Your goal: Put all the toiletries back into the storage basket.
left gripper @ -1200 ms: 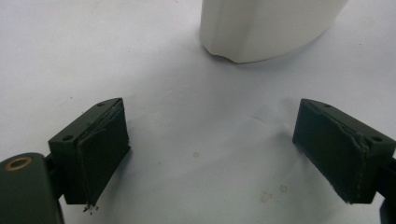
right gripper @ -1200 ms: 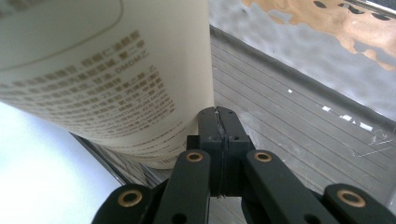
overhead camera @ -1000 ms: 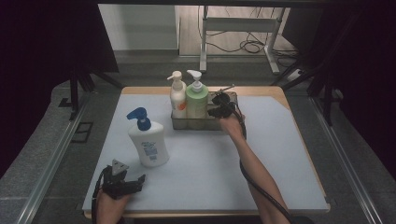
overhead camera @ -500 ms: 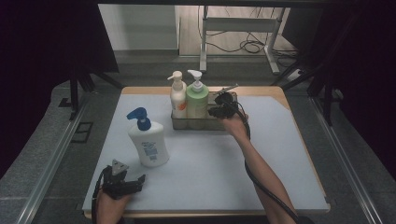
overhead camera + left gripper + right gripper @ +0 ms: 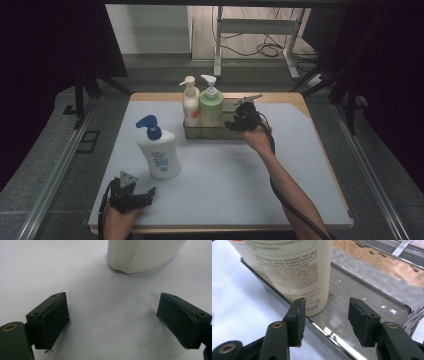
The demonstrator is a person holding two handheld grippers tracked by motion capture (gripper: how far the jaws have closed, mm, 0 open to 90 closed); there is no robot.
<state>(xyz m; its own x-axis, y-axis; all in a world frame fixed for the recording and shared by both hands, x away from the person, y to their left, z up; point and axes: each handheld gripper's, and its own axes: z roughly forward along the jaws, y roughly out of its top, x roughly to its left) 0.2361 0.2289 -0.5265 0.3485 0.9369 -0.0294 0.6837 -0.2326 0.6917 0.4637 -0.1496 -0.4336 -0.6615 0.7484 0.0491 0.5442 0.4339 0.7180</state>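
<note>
A green pump bottle [image 5: 211, 107] and a cream pump bottle [image 5: 190, 105] stand side by side in the left half of a metal tray [image 5: 205, 133] at the back of the table. My right gripper [image 5: 232, 123] hovers over the tray's right half. In the right gripper view its jaws [image 5: 327, 315] have just been opening, with nothing between them; the green bottle [image 5: 297, 270] stands just past the left one. A white bottle with a blue pump [image 5: 159, 152] stands at front left. My left gripper [image 5: 145, 194] rests near it, open, facing the white bottle's base [image 5: 142, 255].
The table carries a pale grey mat [image 5: 225, 185] with bare room in the middle and on the right. The shiny tray floor [image 5: 367, 295] beside the green bottle holds nothing. Dark curtains and a desk frame [image 5: 255, 30] stand beyond the table.
The right gripper's jaws have spread apart and the hand has drawn back slightly from the green bottle toward the near side. The left gripper has stayed still.
</note>
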